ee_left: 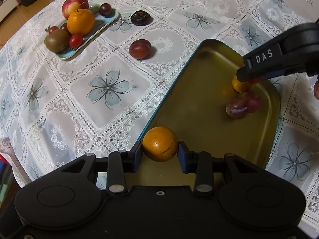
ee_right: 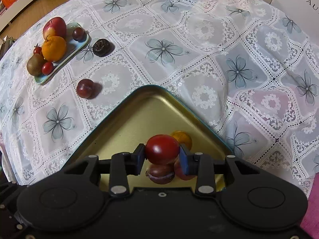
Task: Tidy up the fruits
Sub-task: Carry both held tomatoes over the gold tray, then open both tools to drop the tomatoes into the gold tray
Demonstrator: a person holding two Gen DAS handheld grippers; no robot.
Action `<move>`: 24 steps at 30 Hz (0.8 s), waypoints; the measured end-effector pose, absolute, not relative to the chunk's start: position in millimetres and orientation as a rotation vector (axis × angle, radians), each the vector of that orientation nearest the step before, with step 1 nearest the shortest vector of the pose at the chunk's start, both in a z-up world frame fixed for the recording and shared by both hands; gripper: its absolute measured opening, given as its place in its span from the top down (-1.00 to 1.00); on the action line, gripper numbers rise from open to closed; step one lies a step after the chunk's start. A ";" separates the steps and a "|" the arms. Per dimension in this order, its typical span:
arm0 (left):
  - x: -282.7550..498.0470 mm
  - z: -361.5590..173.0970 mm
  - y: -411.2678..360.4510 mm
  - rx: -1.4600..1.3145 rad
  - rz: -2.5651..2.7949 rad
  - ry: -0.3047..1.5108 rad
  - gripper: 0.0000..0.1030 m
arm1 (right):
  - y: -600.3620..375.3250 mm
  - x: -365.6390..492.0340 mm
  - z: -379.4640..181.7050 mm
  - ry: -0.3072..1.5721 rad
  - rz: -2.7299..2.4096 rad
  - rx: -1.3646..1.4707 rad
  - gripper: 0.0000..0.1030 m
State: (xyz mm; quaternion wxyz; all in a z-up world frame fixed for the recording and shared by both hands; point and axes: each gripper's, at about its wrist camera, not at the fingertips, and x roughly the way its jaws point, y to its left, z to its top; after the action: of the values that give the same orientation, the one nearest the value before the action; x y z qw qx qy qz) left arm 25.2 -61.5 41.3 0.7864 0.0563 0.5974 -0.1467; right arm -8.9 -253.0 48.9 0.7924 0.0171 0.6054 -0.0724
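The left gripper pinches a small round orange fruit with dark speckles between its two pads, held above the near rim of the shallow gold-lined metal tray with a teal edge. The right gripper is clamped on a glossy dark-red round fruit, poised over the tray's right-hand end, directly above three fruits that already lie there: a purple-brown plum-like fruit, a reddish one touching it, and a small orange one just beside them. In the left wrist view the right tool reaches in from the side and hides its own load; only a sliver of red seems to show behind the finger.

Away from the tray, a loose dark-red plum and a wrinkled black-brown fruit sit on the white lace tablecloth with grey-blue flowers. A pale green rectangular plate holds an apple, a large orange, a kiwi and several small red fruits.

The main risk, as I judge it, is the right-hand release: dropped onto the cluster, the red fruit would likely strike the rounded ones below, roll across the smooth tray floor or knock them apart. The left fruit hangs at the rim, so opening too soon could send it off onto the cloth, where the soft folds may let it wander
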 end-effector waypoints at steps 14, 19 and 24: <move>26.3 43.9 -62.1 0.107 -0.331 1.290 0.11 | -255.5 -7.6 45.8 1.317 -0.138 0.067 0.24; 26.0 42.2 -62.9 0.109 -0.332 1.301 0.11 | -255.8 -8.3 47.7 1.305 -0.143 0.070 0.23; 25.6 43.0 -63.3 0.112 -0.329 1.297 0.11 | -254.4 -9.1 48.4 1.299 -0.144 0.065 0.23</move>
State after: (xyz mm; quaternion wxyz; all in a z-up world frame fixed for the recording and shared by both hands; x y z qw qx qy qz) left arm 25.6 -63.3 43.0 0.7828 0.0518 0.6010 -0.1526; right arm -9.1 -254.4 48.4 0.7934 0.0302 0.6042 -0.0669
